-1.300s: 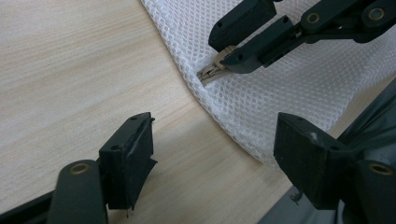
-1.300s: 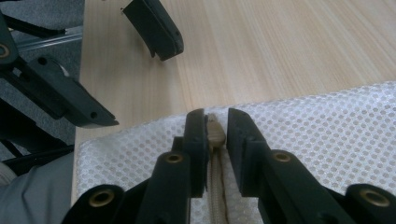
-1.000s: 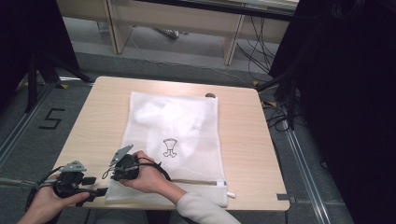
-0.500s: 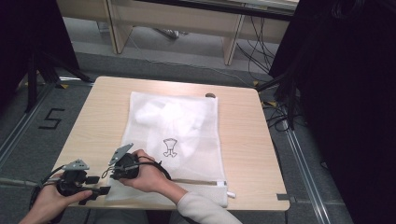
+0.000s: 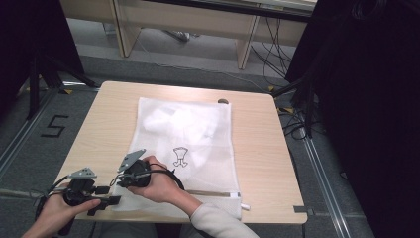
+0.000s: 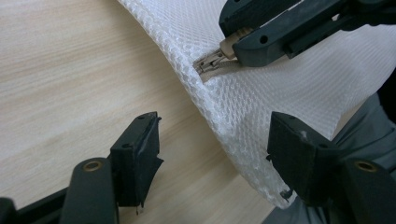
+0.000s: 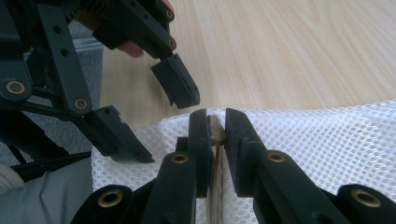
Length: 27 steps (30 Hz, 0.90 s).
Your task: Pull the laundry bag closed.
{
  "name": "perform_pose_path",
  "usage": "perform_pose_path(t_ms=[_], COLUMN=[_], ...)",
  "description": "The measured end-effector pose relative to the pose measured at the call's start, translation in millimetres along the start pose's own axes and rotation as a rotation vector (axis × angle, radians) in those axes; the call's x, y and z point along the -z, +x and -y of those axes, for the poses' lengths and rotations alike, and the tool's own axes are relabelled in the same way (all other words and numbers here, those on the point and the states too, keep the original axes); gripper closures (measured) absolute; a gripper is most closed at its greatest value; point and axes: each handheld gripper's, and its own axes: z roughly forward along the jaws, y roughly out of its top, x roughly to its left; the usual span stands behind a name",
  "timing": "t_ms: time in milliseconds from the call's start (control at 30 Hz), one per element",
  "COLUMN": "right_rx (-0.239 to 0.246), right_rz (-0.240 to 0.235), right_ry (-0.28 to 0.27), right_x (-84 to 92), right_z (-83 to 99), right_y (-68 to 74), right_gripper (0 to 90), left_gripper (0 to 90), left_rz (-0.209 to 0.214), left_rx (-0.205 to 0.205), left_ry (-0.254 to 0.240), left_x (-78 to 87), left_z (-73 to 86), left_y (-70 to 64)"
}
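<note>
Right gripper [image 7: 215, 122]: jaws clamped on the beige zipper pull [image 6: 212, 61] at the near left corner of the white mesh bag [image 5: 190, 148]; pull pinched between the two black pads, zipper tape running down between the jaws in the right gripper view. Seen from the high view in the right hand [image 5: 161, 181], forearm crossing in from the bottom edge, grey plate on top tilted up and to the left.

Left gripper [image 6: 212, 161]: jaws apart and just now closing somewhat, nothing pressed between the pads; corner of the mesh bag lying in the gap, nearer the right-hand jaw, touching or just short of it, cannot tell which. Held in the left hand [image 5: 54, 213] at the near left edge of the table [image 5: 257, 163], just beside the right gripper and low to the tabletop.

Mesh bag: flat on the pale wooden table, spread from near the far edge to the near edge, slightly left of centre; white cloth [image 5: 183, 126] bunched inside its upper half, small black print [image 5: 180, 156] showing near the middle. Zipper [image 5: 213, 193] along the near edge; corner at the pull lifted slightly off the wood in the left gripper view.
</note>
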Motion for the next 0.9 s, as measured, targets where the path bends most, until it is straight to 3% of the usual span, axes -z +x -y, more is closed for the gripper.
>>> perform_pose_path(t_ms=[200,233,267,333,400,433,567,700,733,767,867,900], right_rx=[-0.012,0.008,-0.011,0.009,-0.020,0.007,-0.012,0.009,-0.014,0.010,0.015,-0.009], right_rz=[0.005,0.008,0.008,0.010,0.011,0.016,0.015,0.018,0.017,0.021,0.022,0.020], right_ry=[-0.020,-0.028,-0.028,-0.033,-0.032,-0.039,-0.038,-0.049,-0.049,-0.050,-0.053,-0.049], right_x=[9.1,9.7,11.2,13.3,14.7,14.8,17.6,20.2,20.6,22.0,22.9,23.4], right_z=[-2.3,-2.7,-2.7,-3.3,-2.5,-2.6,-2.7,-3.8,-3.3,-3.6,-3.6,-3.3], right_y=[-0.2,-1.7,-0.4,-1.9,0.1,-1.8,0.3,-0.9,0.8,-0.9,-1.2,0.5], right_gripper=[82.0,82.0,82.1,82.1,82.1,82.0,82.1,82.1,82.1,82.1,82.1,82.1], left_gripper=[34.8,34.9,35.0,35.6,36.5,37.1,40.9,45.6,47.1,50.8,54.3,56.2], left_rz=[0.023,0.025,0.031,0.046,0.047,0.051,0.068,0.083,0.081,0.087,0.089,0.089], left_rx=[0.005,0.008,0.019,0.029,0.033,0.031,0.048,0.063,0.066,0.070,0.081,0.081], left_ry=[-0.011,-0.012,-0.020,-0.025,-0.034,-0.031,-0.036,-0.028,-0.029,-0.026,-0.022,-0.012], left_x=[-2.4,-2.7,-3.2,-3.2,-3.6,-3.5,-5.7,-8.5,-9.4,-10.3,-12.5,-12.5], left_z=[-3.8,-4.4,-5.0,-6.0,-7.4,-8.3,-10.4,-13.2,-13.7,-14.3,-15.8,-16.5], left_y=[-3.5,-3.9,-4.3,-4.0,-4.2,-4.1,-4.8,-5.7,-5.8,-5.5,-5.1,-5.0])
